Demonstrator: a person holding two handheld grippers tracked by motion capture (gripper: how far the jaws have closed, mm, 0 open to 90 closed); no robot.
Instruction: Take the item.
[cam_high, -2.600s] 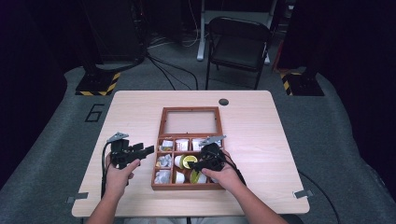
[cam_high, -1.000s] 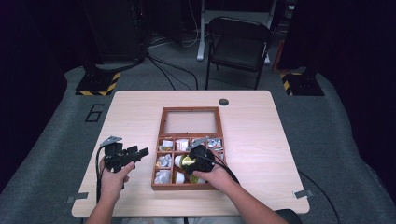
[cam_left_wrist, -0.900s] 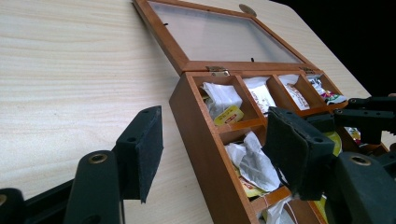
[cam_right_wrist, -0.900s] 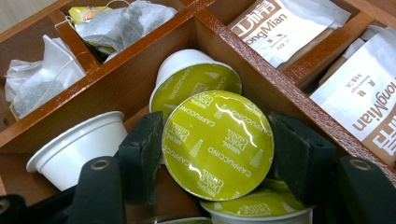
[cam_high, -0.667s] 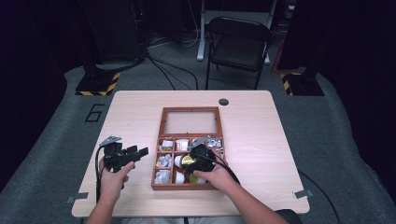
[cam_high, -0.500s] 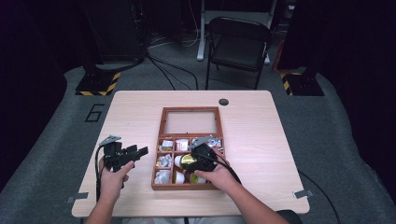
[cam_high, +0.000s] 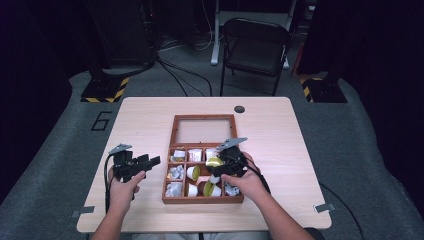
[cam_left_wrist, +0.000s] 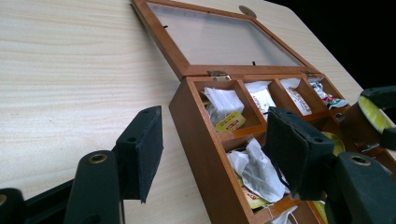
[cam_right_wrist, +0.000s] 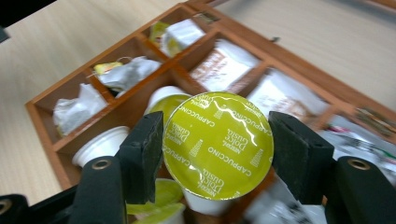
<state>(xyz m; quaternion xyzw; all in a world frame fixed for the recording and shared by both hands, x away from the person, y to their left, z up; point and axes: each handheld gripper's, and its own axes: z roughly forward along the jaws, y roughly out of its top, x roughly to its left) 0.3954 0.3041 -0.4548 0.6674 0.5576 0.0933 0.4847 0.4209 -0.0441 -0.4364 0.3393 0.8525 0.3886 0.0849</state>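
Note:
A wooden compartment box (cam_high: 166, 192) lies mid-table with its glass lid (cam_high: 204, 131) folded back flat. My right gripper (cam_high: 217, 168) hovers over the box's right side, shut on a coffee capsule (cam_high: 214, 162). In the right gripper view the capsule's yellow-green foil lid (cam_right_wrist: 217, 144) reads "Cappuccino" and sits between the pads (cam_right_wrist: 144, 154) of my right gripper (cam_right_wrist: 217, 156), above the compartments. My left gripper (cam_high: 151, 161) rests just left of the box, open with nothing held. From the left gripper view, my left gripper (cam_left_wrist: 217, 149) faces the box's left wall (cam_left_wrist: 196, 135).
The compartments hold white sachets (cam_left_wrist: 224, 105), tea bags (cam_left_wrist: 259, 170) and more capsules (cam_right_wrist: 100, 142). A small dark disc (cam_high: 239, 109) sits near the table's far edge. A folding chair (cam_high: 255, 47) stands behind the table. Bare wood lies to the left and right of the box.
My right gripper has lifted the capsule up out of the box's compartments and a little toward the far side. The left gripper has stayed where it was.

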